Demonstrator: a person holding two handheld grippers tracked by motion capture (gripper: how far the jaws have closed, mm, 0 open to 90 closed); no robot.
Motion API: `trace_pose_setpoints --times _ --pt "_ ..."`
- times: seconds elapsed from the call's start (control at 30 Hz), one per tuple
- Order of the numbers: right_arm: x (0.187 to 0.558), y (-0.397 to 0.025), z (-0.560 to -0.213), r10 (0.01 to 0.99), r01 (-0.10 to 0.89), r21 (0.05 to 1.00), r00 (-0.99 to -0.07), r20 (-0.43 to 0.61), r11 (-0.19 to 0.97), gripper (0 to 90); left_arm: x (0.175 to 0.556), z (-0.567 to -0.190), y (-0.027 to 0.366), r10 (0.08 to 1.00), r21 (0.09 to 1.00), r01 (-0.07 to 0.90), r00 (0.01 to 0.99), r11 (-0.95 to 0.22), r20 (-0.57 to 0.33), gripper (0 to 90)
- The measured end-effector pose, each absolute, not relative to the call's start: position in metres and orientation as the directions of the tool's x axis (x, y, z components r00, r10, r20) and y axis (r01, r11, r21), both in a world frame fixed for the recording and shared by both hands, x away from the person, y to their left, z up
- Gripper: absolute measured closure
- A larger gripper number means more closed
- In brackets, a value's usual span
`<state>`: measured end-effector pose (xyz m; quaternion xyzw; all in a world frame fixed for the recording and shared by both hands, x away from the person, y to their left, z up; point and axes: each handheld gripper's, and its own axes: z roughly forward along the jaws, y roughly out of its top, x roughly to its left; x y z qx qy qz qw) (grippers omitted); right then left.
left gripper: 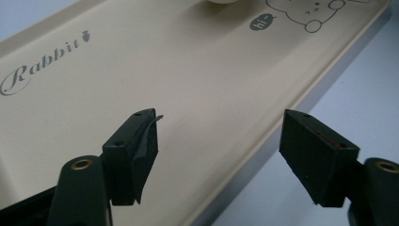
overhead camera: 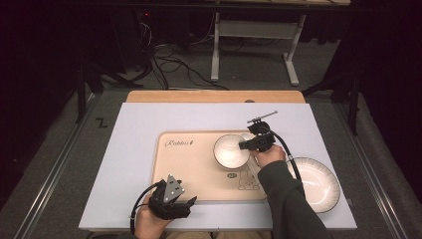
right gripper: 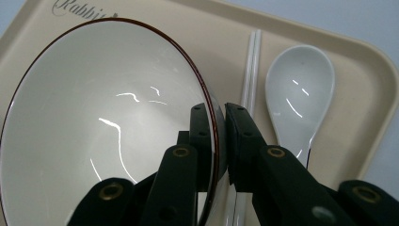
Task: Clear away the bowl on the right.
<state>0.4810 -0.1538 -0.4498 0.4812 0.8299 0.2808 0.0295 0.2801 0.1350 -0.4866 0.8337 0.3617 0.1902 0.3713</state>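
Our right gripper [right gripper: 216, 141] is clamped on the rim of the white bowl [right gripper: 94, 122], which sits on the beige tray [overhead camera: 194, 164]. Beside the bowl lie chopsticks [right gripper: 251, 70] and a white spoon [right gripper: 299, 94]. Our left gripper [left gripper: 219, 155] has its jaws apart at the tray's near edge.

Black left gripper [overhead camera: 191, 201] carries a grey plate; right gripper [right gripper: 219, 141] shows brass screws; olive sleeve [overhead camera: 288, 199].

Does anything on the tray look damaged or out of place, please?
One thing: on the left gripper, the pad of one jaw is peeling, its tip curling free. The bowl, spoon and tray look intact.
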Motion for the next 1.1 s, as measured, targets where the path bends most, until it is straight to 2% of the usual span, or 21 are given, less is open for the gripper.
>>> trace_pose_setpoints --times 0.47,0.87,1.0,1.1 --pt "0.495 -0.146 -0.468 0.836 0.81 0.479 -0.493 0.241 0.34 82.8 0.28 -0.486 0.136 0.745 0.759 0.462 0.665 -0.459 0.046 29.0" --pt "0.497 -0.139 -0.47 0.849 0.794 0.492 -0.495 0.182 0.357 82.1 0.28 -0.486 0.136 0.748 0.756 0.465 0.662 -0.46 0.049 29.0" --pt "0.495 -0.14 -0.467 0.85 0.784 0.513 -0.496 0.177 0.351 76.7 0.28 -0.486 0.136 0.749 0.755 0.466 0.661 -0.46 0.048 29.0" --pt "0.491 -0.144 -0.46 0.851 0.772 0.531 -0.498 0.166 0.348 69.0 0.28 -0.486 0.137 0.749 0.755 0.466 0.661 -0.461 0.05 29.0"
